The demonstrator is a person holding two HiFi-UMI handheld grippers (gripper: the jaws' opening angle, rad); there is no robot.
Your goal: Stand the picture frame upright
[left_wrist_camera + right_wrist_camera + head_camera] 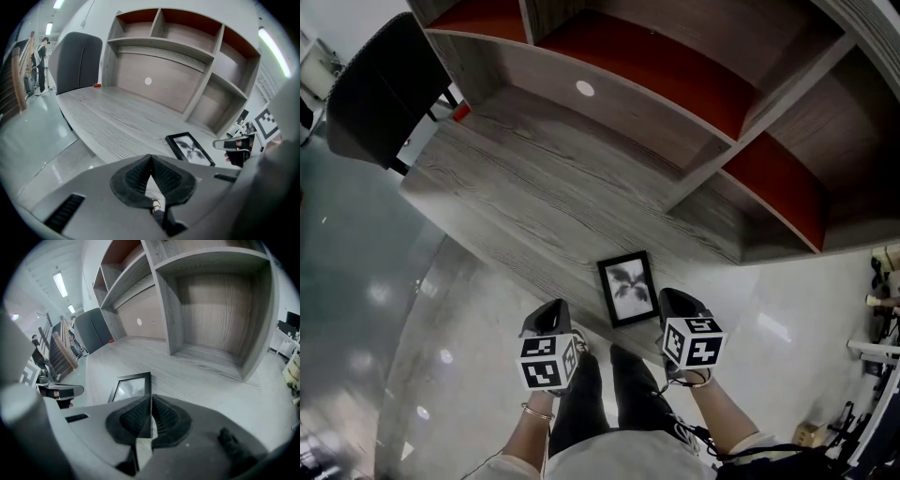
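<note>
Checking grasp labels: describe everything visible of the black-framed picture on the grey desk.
The black rectangular picture frame holds a pale grey print with a dark leaf-like motif. It lies flat, face up, near the front edge of the grey wood-grain desk. The right gripper grips its right edge; the left gripper is shut and apart from it.

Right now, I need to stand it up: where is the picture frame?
The picture frame lies flat at the desk's near edge in head view, right gripper shut on its right edge.
</note>
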